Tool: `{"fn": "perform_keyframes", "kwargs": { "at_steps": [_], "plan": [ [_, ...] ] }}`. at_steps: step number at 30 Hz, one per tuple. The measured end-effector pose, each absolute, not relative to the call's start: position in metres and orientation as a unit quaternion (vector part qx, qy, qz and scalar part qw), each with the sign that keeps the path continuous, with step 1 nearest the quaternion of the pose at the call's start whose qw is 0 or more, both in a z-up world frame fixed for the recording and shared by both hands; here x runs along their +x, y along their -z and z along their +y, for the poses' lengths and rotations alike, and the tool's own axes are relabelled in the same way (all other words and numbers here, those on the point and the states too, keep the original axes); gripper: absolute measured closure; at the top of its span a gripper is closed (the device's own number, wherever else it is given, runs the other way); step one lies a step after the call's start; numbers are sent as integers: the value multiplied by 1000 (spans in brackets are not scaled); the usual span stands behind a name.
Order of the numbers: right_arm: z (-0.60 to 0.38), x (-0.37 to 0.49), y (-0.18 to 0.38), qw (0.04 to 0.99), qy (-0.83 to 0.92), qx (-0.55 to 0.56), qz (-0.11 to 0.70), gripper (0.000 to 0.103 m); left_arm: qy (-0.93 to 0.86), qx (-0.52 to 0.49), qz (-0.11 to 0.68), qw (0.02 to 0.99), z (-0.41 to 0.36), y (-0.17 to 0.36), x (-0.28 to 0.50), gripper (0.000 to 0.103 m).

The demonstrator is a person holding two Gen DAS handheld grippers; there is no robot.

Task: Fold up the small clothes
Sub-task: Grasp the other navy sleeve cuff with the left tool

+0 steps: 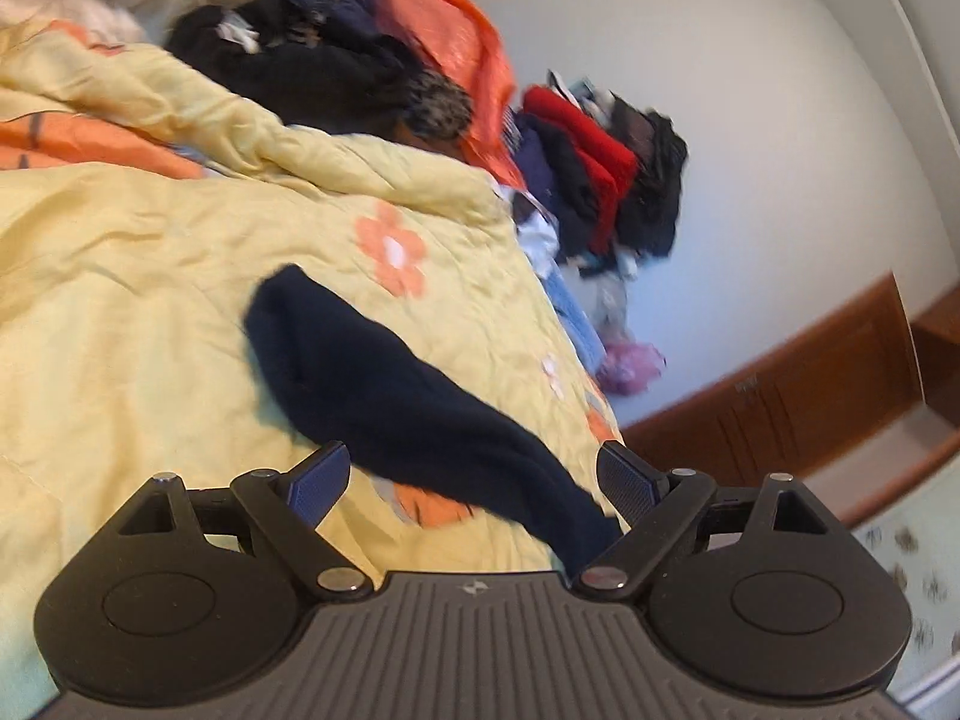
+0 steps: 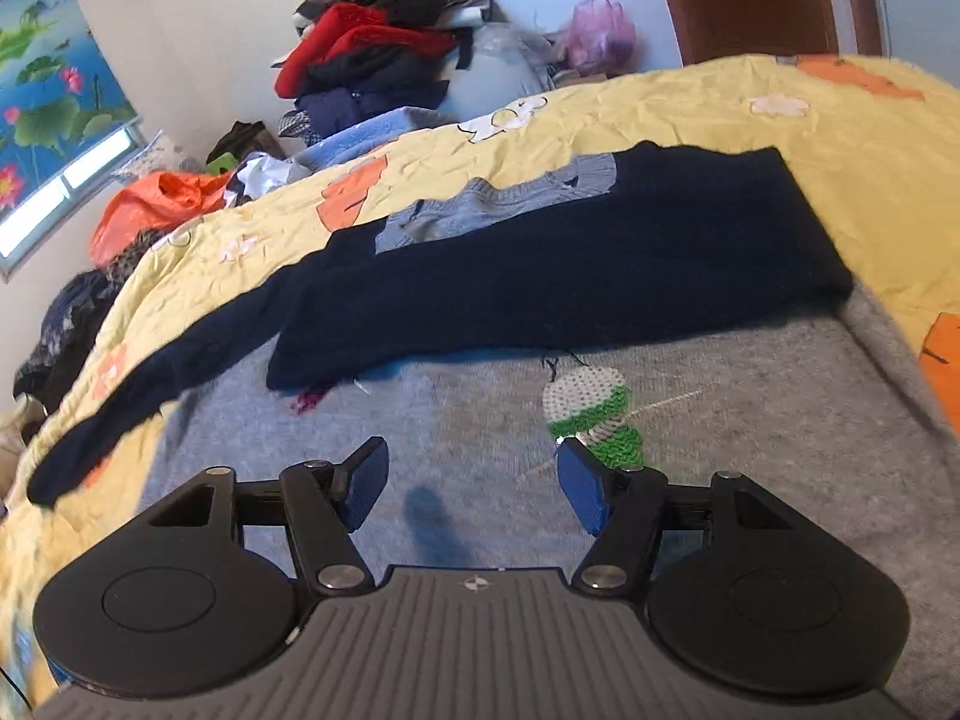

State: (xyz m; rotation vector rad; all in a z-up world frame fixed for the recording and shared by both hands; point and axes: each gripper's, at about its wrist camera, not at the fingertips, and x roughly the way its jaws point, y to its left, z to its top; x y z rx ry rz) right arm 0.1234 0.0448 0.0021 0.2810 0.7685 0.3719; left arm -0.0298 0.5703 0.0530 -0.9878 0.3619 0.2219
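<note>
Sweater lies flat under the released right claw, its navy sleeve between the released left claw's fingers.

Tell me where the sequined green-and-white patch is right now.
In the right wrist view, the sequined patch sits on the grey sweater panel, just beyond the open right gripper, below the folded navy sleeve.

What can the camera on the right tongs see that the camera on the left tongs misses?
Only the right view shows the grey sweater body with its sequin patch, and the lotus picture on the wall. Only the left view shows a patterned floor beside the bed. Both show a navy sleeve, the yellow flowered quilt, the heap of clothes with red in it, and open tongs: left, right.
</note>
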Motion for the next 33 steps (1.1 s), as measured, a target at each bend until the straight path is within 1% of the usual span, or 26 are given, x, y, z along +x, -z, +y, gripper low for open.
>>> {"fn": "perform_keyframes", "kwargs": {
  "at_steps": [1, 3, 4, 5, 8, 14, 18, 22, 24, 25, 26, 27, 28, 30, 33],
  "plan": [
    [51, 121, 1, 903, -181, 124, 369, 33, -118, -479, 159, 855, 576, -50, -34, 13],
    [62, 114, 6, 913, -188, 89, 350, 22, -131, -507, 135, 841, 588, -45, -44, 13],
    [66, 110, 9, 919, -193, 73, 337, 14, -131, -523, 129, 832, 595, -42, -49, 13],
    [69, 106, 12, 924, -197, 56, 323, 10, -131, -535, 126, 825, 601, -39, -52, 13],
    [83, 101, 10, 927, -186, 9, 324, 7, -143, -541, 134, 818, 608, -31, -52, 13],
    [68, 103, 9, 924, -201, 55, 319, 7, -157, -542, 152, 811, 616, -12, -25, 14],
    [67, 102, 9, 924, -203, 62, 318, 6, -168, -543, 162, 807, 617, -1, -11, 14],
    [68, 103, 9, 924, -205, 64, 318, 5, -181, -529, 164, 812, 615, -2, -4, 14],
    [67, 103, 9, 923, -207, 68, 317, 5, -188, -520, 172, 815, 615, -5, 0, 17],
    [66, 103, 9, 923, -208, 70, 317, 5, -191, -517, 176, 816, 616, -5, 2, 24],
    [66, 103, 9, 923, -208, 72, 316, 5, -193, -513, 179, 817, 616, -6, 5, 35],
    [65, 103, 9, 923, -208, 73, 316, 5, -190, -512, 188, 816, 617, -5, 8, 68],
    [65, 103, 9, 923, -208, 71, 316, 4, -186, -513, 206, 812, 618, -2, 13, 94],
    [65, 103, 9, 923, -208, 70, 316, 4, -199, -505, 228, 808, 617, 3, 19, 95],
    [64, 103, 9, 923, -209, 73, 315, 5, -222, -470, 227, 824, 610, 1, 20, 97]
  ]
}}
